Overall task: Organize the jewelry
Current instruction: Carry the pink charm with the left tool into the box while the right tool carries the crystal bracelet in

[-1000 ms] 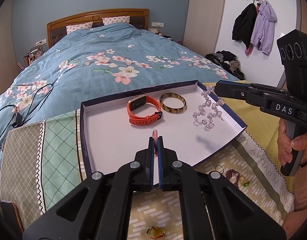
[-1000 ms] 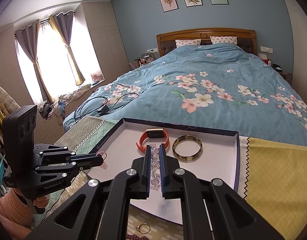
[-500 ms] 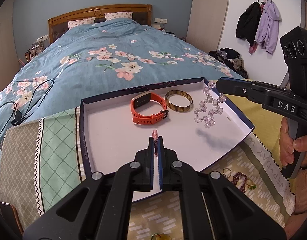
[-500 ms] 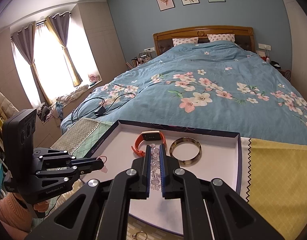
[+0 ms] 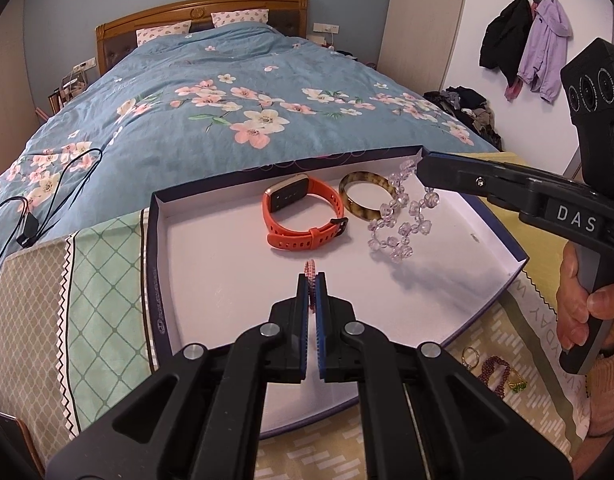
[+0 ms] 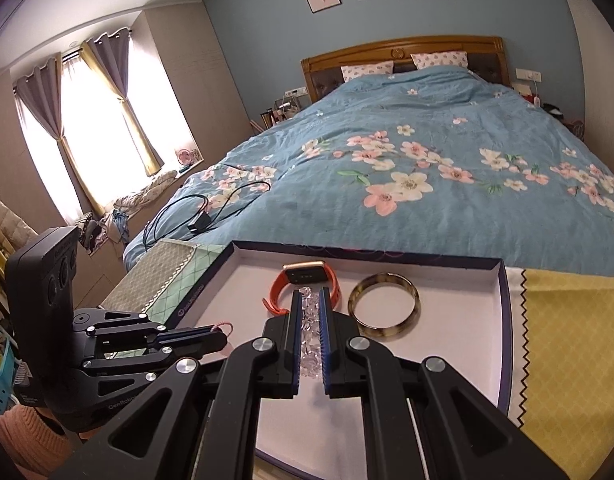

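A shallow navy-edged white cardboard tray (image 5: 155, 264) lies on patchwork cloth at the foot of a blue floral bed (image 6: 427, 152). The left gripper (image 5: 311, 280) has its jaws nearly closed on a pink braided bracelet (image 5: 311, 270); the right gripper (image 6: 308, 308) pinches a clear crystal-bead bracelet (image 5: 403, 224), dangling above the tray.

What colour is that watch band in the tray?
Orange watch band, with a pale gold face; the left wrist view shows it best.
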Demonstrator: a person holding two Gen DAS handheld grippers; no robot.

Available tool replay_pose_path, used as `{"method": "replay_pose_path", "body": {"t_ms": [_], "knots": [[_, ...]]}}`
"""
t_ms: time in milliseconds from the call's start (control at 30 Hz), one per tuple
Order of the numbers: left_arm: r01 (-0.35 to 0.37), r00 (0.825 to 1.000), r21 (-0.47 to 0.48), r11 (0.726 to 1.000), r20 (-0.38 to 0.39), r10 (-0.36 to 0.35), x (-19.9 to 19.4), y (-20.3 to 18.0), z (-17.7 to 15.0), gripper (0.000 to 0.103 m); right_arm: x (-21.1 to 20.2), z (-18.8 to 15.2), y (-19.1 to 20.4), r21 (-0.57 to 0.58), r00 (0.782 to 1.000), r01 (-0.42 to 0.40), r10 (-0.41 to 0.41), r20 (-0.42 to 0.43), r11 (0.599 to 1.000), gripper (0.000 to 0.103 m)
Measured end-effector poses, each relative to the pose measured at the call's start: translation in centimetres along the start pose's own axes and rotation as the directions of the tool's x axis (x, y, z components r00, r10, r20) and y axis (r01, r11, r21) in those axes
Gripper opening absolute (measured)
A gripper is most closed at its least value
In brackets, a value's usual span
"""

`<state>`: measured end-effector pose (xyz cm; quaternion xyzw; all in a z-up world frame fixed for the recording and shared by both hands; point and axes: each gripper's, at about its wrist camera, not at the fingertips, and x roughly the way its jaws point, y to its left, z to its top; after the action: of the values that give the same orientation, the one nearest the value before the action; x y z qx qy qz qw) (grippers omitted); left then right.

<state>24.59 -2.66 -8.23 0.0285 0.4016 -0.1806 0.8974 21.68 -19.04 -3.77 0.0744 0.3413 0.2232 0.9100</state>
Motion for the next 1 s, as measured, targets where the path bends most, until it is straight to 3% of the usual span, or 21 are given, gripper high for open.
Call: {"method": "replay_pose_path", "body": {"t_ms": [467,833,1000], "knots": [[-0.004,0.999,0.000,1.000,-0.035,0.004,2.3,0.0,0.5,0.003,0.8,-1.1,-2.9,0.054,0.996,0.075,-0.072,-0.048,0.996,0.007],[-0.013,0.998,0.020,1.000,-0.061,0.015,4.3,-0.7,1.5,0.004,1.4,-1.5,-3.9,0.086,0.994,0.088,-0.082,-0.074,0.992,0.006],[-0.018,0.998,0.028,0.999,-0.063,0.020,4.8,-1.1,1.7,0.010,1.1,-1.5,-3.8,0.092,0.994,0.088,-0.082,-0.069,0.992,0.008]]}}
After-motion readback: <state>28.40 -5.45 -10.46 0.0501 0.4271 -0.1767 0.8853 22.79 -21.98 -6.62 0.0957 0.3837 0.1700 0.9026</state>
